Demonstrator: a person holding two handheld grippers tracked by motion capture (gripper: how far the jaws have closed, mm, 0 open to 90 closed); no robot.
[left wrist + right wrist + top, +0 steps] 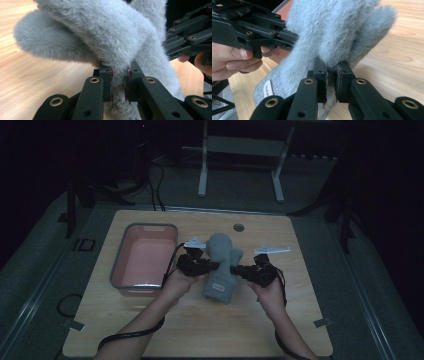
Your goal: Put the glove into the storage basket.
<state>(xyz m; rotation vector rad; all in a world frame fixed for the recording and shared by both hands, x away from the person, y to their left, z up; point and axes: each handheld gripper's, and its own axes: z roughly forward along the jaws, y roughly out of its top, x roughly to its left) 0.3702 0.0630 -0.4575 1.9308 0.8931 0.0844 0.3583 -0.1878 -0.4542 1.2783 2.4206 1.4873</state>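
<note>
The grey mitten (342,32) carries a small white label (267,90) whose print is too blurred to read.

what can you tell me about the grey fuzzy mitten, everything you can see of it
The mitten is grey and fluffy outside, with a thumb lobe, a flatter knit cuff and a small white label near the cuff. It is held at mid-table, cuff toward the person, beside the pink bin. The left gripper pinches its fur from one side and the right gripper from the other, both jaws closed on it. Its cuff end appears to rest on the wooden table.
</note>
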